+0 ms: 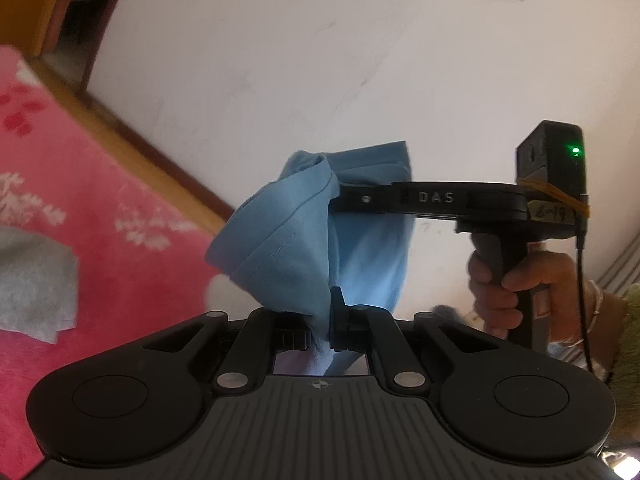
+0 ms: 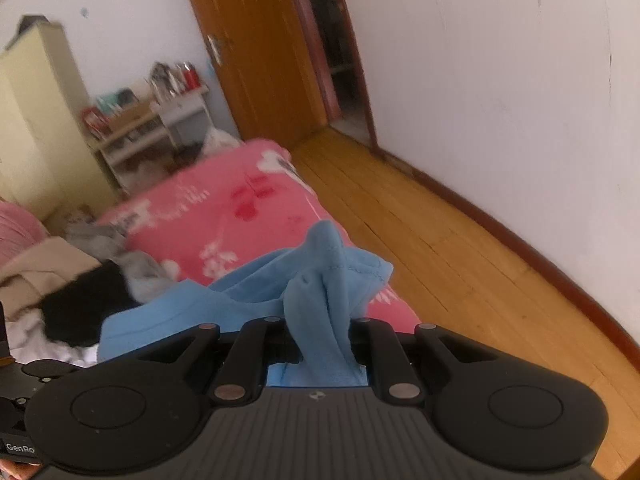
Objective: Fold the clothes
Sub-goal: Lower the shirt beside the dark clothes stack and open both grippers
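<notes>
Blue garment (image 1: pixel 280 220) bunched between both clamped claws, left claw (image 1: pixel 320 332) and right claw (image 2: pixel 324 344).

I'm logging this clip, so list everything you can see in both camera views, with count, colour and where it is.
blue garment: one, light blue, held up in the air between both grippers
bedspread: one, pink with white and red flowers, on the bed
grey cloth: one, grey, lying on the bedspread
clothes pile: several, black, grey, beige, white, at the bed's far side
door: one, brown wood, open
floor: yellow-brown wood boards
wardrobe: one, pale yellow, by the wall
shelf unit: one, white, cluttered
left gripper: black, jaws shut on the garment
right gripper: black, jaws shut on the garment
hand: one, around the right gripper's handle
</notes>
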The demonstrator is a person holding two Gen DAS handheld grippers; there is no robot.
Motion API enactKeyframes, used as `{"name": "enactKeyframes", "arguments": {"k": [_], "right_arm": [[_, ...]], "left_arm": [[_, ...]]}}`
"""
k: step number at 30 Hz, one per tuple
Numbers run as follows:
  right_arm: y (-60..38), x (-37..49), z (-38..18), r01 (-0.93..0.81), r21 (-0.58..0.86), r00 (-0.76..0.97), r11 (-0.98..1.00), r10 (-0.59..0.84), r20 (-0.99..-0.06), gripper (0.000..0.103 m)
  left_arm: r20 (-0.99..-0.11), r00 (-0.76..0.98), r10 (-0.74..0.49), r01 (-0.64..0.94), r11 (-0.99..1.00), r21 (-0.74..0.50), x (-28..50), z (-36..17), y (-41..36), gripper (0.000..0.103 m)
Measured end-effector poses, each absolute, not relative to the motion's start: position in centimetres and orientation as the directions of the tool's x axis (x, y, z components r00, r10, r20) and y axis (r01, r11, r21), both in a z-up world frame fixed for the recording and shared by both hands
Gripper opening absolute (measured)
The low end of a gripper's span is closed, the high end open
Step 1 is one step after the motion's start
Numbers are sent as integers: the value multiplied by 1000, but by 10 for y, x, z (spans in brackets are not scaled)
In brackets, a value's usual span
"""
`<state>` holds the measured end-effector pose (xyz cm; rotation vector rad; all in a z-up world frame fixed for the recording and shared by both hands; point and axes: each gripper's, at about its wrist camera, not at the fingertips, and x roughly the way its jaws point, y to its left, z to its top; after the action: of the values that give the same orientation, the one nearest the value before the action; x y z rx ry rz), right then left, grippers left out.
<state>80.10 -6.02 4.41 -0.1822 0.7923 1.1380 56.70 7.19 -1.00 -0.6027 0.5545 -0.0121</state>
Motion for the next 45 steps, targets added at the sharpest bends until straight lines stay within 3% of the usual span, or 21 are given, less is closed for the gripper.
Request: {"name": "enactKeyframes", "arguments": {"k": [16, 19, 20, 22, 24, 28, 30, 32, 36, 38, 41, 43, 45], "right_arm": [[92, 811, -80, -887, 65, 204, 458, 513, -834, 16], [105, 809, -89, -889, 19, 231, 457, 485, -843, 30], [109, 809, -92, -890, 3, 241, 456, 475, -846, 40], [118, 807, -99, -891, -28, 259, 454, 457, -851, 49], [118, 809, -94, -872, -42, 300, 488, 464, -833, 69], [103, 813, -70, -810, -8, 380, 587, 514, -769, 75], [78, 807, -50, -726, 91, 436, 682, 558, -705, 75], [49, 796, -33, -622, 208, 496, 755, 586, -641, 75], [-30, 741, -29, -370, 495, 553, 786, 615, -562, 75], [-59, 707, -37, -285, 523, 561, 803, 582, -588, 75], [-91, 670, -54, -188, 501, 529, 845, 516, -673, 75], [-103, 656, -61, -171, 459, 514, 872, 476, -713, 75], [-110, 649, -62, -175, 423, 514, 889, 449, -731, 75]], "left_arm": [[-629, 777, -31, -315, 845, -431, 569, -84, 147, 6], [-636, 771, -34, -317, 846, -429, 567, -82, 153, 11], [-634, 773, -39, -308, 850, -428, 563, -80, 154, 12], [-629, 776, -45, -288, 862, -417, 556, -73, 154, 21], [-623, 780, -49, -260, 882, -394, 545, -63, 152, 26], [-643, 761, -83, -195, 916, -350, 524, -53, 151, 28], [-677, 733, -72, -192, 932, -307, 525, -63, 158, 28], [-721, 692, -2, -233, 946, -226, 531, -76, 170, 28], [-719, 690, 80, -237, 964, -120, 541, -88, 192, 5], [-686, 707, 174, -267, 963, -31, 544, -83, 202, 5], [-632, 641, 436, -449, 881, 152, 557, -83, 244, 7], [-685, 497, 533, -616, 772, 154, 565, -93, 300, 8], [-726, 418, 547, -710, 695, 115, 566, -97, 344, 4]]}}
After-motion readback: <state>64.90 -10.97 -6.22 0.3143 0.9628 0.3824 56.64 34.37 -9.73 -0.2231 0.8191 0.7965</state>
